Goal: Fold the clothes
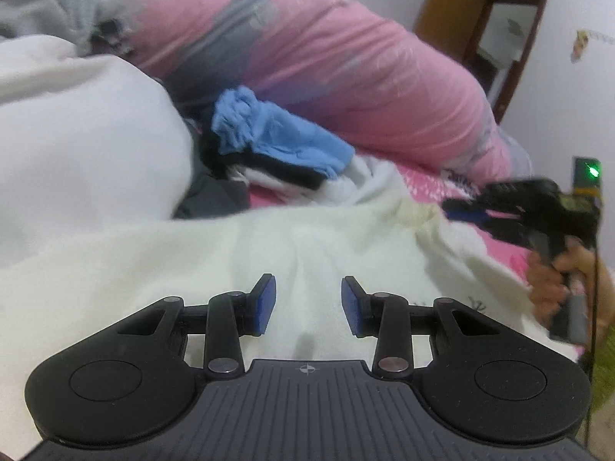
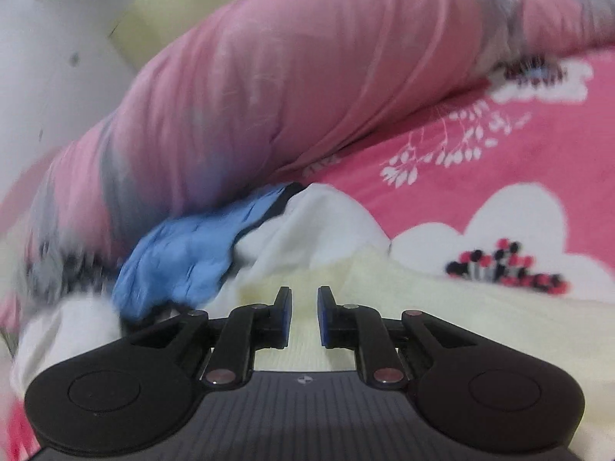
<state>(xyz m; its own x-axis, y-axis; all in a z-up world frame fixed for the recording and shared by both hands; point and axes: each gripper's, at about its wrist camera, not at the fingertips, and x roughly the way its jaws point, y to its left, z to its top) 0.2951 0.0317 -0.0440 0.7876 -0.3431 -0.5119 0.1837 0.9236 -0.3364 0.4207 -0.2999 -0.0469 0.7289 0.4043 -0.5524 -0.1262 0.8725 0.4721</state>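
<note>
A cream-white garment (image 1: 315, 238) lies spread on the bed under both grippers; it also shows in the right wrist view (image 2: 423, 307). My left gripper (image 1: 308, 303) hovers just over it, open and empty. My right gripper (image 2: 304, 317) is partly open with a narrow gap, and nothing is between its pads. It also shows in the left wrist view (image 1: 461, 209), at the garment's bunched right corner, held by a hand. A crumpled blue garment (image 1: 269, 138) lies behind on black and white clothes; it also shows in the right wrist view (image 2: 184, 253).
A rolled pink and grey quilt (image 1: 346, 65) runs along the back of the bed. A large white bundle (image 1: 77, 134) sits at the left. The pink patterned bedsheet (image 2: 499, 161) is bare at the right. A wooden cabinet (image 1: 480, 30) stands by the wall.
</note>
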